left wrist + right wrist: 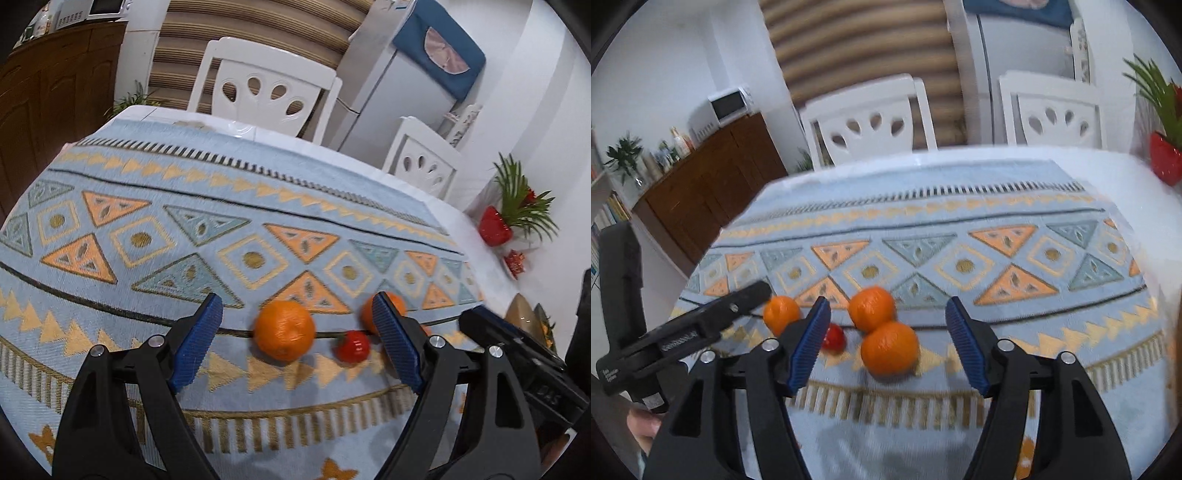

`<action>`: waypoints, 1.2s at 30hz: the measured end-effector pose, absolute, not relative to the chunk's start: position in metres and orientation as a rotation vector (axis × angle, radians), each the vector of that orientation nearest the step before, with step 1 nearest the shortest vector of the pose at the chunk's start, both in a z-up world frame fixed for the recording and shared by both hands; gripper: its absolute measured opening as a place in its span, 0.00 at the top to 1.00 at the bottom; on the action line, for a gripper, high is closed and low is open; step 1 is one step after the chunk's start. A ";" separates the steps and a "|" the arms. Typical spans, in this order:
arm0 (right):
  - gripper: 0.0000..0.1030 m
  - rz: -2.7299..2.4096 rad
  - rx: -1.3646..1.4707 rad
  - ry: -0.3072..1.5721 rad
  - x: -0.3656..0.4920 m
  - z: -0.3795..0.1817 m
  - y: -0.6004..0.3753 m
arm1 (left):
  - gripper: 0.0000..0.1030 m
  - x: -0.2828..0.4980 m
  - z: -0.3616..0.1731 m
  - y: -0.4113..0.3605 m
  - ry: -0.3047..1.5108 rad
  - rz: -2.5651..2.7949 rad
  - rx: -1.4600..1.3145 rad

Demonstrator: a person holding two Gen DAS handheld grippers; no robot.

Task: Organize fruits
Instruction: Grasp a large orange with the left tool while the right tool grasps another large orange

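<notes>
Both sets of fingers stand spread and empty: your left gripper [295, 343] frames one orange [284, 329], your right gripper [886, 345] frames the near orange [890, 348]. Beyond, on the cloth [923, 206], lie a second orange [871, 308] touching it, a strawberry [834, 336] and a third orange [781, 314]. Centre one fruit between the pads before clenching, lest neighbours roll. White chairs [871, 118] stand farthest.

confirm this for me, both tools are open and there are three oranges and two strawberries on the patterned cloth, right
Not quite: the right wrist view shows only one strawberry, beside three oranges. The rest holds: the left tool and right tool are open, and the fruit lies on the patterned cloth.
</notes>
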State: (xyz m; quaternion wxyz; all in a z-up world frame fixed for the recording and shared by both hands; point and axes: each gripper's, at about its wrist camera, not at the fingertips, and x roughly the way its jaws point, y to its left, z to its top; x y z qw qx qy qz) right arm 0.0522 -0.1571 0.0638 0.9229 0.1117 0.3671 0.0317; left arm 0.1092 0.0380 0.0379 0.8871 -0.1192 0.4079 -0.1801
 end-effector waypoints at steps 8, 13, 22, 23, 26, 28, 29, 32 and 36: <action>0.33 0.088 0.197 0.837 0.056 0.027 -0.148 | 0.19 0.109 0.025 0.034 0.879 -0.330 -0.162; 0.33 0.095 0.193 0.891 0.060 0.014 -0.145 | 0.20 0.114 0.017 0.033 0.918 -0.332 -0.164; 0.39 0.108 0.196 0.907 0.064 0.010 -0.146 | 0.21 0.111 0.018 0.016 0.898 -0.314 -0.094; 0.39 0.106 0.188 0.908 0.064 0.010 -0.144 | 0.21 0.110 0.019 0.014 0.894 -0.310 -0.086; 0.39 0.105 0.179 0.907 0.064 0.010 -0.142 | 0.22 0.109 0.018 0.011 0.895 -0.307 -0.071; 0.39 0.106 0.183 0.911 0.065 0.009 -0.143 | 0.27 0.110 0.017 0.010 0.901 -0.306 -0.065; 0.39 0.106 0.184 0.913 0.065 0.009 -0.143 | 0.29 0.111 0.016 0.010 0.906 -0.306 -0.064; 0.39 0.105 0.181 0.913 0.065 0.009 -0.143 | 0.46 0.112 0.014 0.010 0.916 -0.311 -0.064; 0.41 0.107 0.176 0.912 0.065 0.009 -0.142 | 0.49 0.112 0.013 0.007 0.921 -0.312 -0.053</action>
